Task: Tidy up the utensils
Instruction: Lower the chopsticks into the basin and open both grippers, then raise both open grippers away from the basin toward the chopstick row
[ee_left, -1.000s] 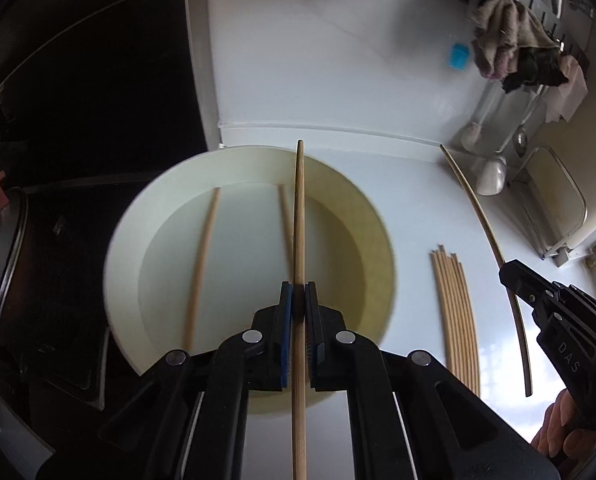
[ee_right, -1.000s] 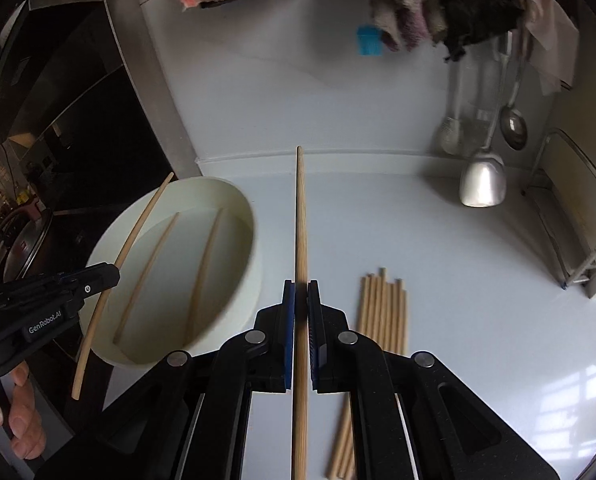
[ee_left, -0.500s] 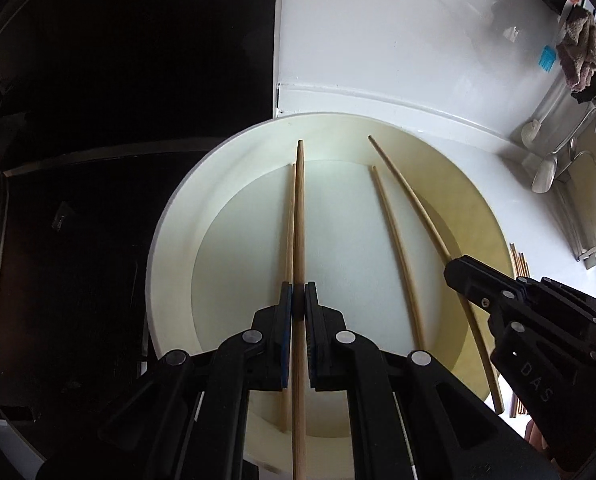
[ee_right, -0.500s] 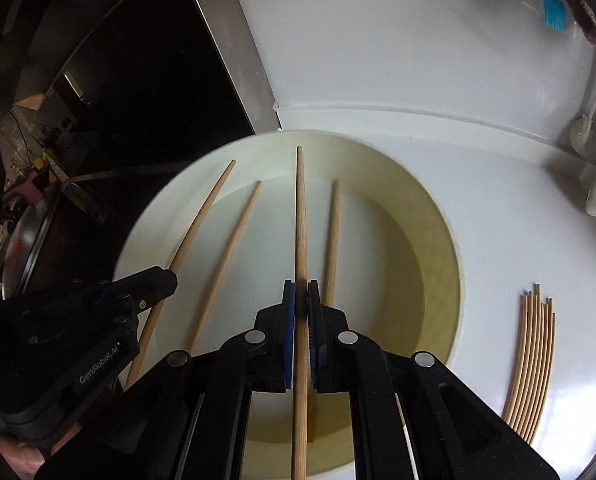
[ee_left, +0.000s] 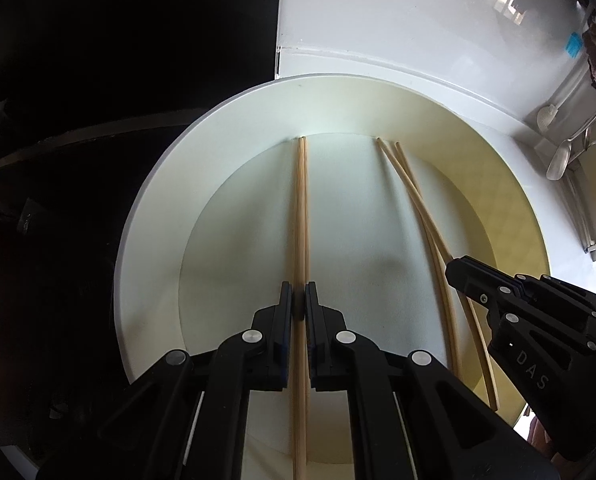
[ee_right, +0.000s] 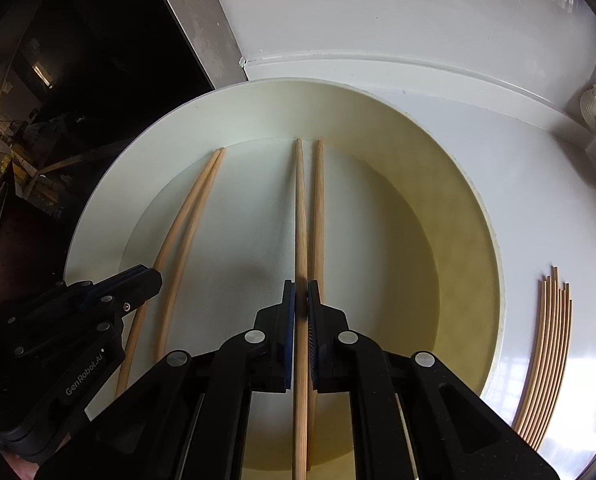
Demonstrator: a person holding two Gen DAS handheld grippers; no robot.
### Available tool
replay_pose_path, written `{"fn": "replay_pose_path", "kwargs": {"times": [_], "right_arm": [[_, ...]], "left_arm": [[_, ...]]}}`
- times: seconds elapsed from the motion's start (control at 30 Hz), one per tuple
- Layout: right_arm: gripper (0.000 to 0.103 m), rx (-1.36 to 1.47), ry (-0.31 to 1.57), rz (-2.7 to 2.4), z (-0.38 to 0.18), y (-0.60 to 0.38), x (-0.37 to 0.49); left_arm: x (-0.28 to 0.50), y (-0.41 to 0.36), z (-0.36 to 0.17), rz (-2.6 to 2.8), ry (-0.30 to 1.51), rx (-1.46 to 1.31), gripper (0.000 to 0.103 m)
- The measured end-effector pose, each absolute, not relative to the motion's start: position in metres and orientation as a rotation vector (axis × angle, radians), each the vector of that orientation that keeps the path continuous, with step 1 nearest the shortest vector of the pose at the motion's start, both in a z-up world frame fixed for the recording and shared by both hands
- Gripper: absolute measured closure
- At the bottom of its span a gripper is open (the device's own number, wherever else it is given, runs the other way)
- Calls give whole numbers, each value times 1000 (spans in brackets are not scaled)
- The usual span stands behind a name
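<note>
Chopsticks: we hold one in each pair of tongs, both low inside the bowl [ee_right: 485, 216]. The left chopstick [ee_left: 299, 208] lies just beside a loose one; the right chopstick [ee_right: 299, 216] sits just beside another loose chopstick [ee_right: 318, 216]. Whether either held stick touches the bowl floor, we cannot tell.
Handling: we judge them light, stiff, thin wooden rods, smooth enough to slide or swivel in a pinch. Not fragile, but apt to roll once let go.
Where to hold: near the middle of the length, pads square across the shaft, so the stick stays level and does not pivot.
Left tongs [ee_left: 299, 304]: narrowed onto the left chopstick, which runs forward between the pads toward the far wall of the bowl.
Right tongs [ee_right: 301, 300]: likewise pinched on the right chopstick, tip pointing at the far wall.
Bowl: wide, cream, shallow; four sticks in it in two close pairs, counting the held ones.
Table [ee_right: 537, 184]: white; the bowl stands on it by a dark edge on the left.
Spare bundle [ee_right: 547, 360]: more chopsticks lying together on the table, to the right of the bowl, well apart from the tongs.
</note>
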State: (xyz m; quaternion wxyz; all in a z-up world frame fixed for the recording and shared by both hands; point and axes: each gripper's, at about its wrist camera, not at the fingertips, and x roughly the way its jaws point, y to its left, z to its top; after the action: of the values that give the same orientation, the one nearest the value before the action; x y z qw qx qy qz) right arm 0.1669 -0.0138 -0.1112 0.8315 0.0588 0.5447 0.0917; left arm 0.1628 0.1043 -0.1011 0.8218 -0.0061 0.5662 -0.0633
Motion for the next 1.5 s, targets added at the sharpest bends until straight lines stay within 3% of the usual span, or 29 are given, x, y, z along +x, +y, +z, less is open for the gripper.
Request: {"fn": "replay_pose_path", "kwargs": {"times": [0.1,0.23,0.37,0.4,0.47,0.67,1.1,1.5], "right_arm": [[97,126,1159,192,-114,-15,168],[81,130,1141,175,-111,-19,167],[80,138,1102,169,-99,-23,161],[79,137,1094,168,-96,-24,159],[72,135,1081,166,-92,-26,153],[66,138,1052,167,-82,-30,132],[61,168,1022,153,-67,-45,80],[53,201,987,116,-57,-86,32]], "left_arm": [[163,108,-104,-124,1213,-25,94],[162,115,-101,-106,1204,-40,66],[155,121,-84,-89,1149,-42,33],[153,122,-81,-85,1139,-42,32],[149,124,-75,-84,1125,-41,29],[138,127,-61,-71,1099,-40,25],[95,115,-38,-80,1063,-8,25],[61,79,-33,-113,1054,13,18]]}}
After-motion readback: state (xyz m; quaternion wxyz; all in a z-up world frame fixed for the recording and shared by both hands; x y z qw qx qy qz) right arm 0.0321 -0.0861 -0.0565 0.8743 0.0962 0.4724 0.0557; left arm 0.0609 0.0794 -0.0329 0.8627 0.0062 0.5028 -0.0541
